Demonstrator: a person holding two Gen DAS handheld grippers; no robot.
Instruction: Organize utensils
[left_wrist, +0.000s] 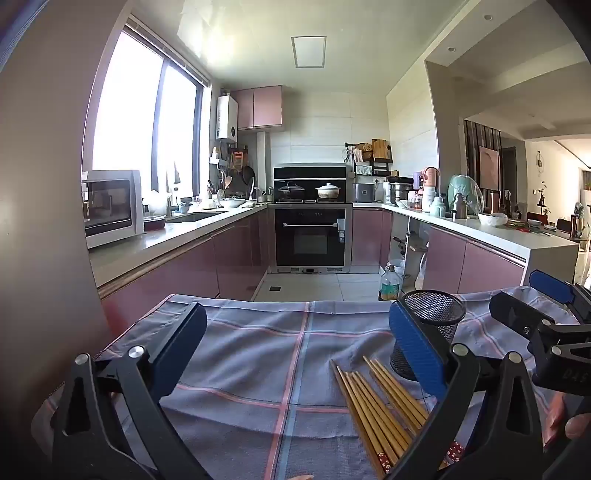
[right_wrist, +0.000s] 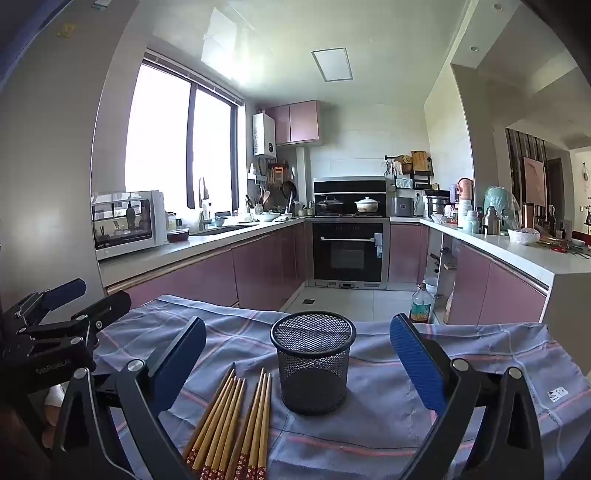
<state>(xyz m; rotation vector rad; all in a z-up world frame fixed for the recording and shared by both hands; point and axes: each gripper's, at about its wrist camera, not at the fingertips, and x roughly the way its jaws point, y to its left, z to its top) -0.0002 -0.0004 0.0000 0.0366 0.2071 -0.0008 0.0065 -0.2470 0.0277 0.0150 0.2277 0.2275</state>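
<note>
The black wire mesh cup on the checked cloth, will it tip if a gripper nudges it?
The black wire mesh cup looks empty and see-through, so probably light and easily slid or tipped. It stands upright, taller than wide, on the soft, wrinkled blue checked cloth, likely unsteady footing.

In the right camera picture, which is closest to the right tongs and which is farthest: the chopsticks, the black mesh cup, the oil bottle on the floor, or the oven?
From the right tongs:
1. Chopsticks, flat on the cloth, left of middle.
2. Black mesh cup, upright, just behind them.
3. Oil bottle, on the floor, right.
4. Oven, at the far wall.

Checked cloth (right_wrist: 388, 417), mesh cup (right_wrist: 313, 369), chopsticks (right_wrist: 236, 424)
</note>
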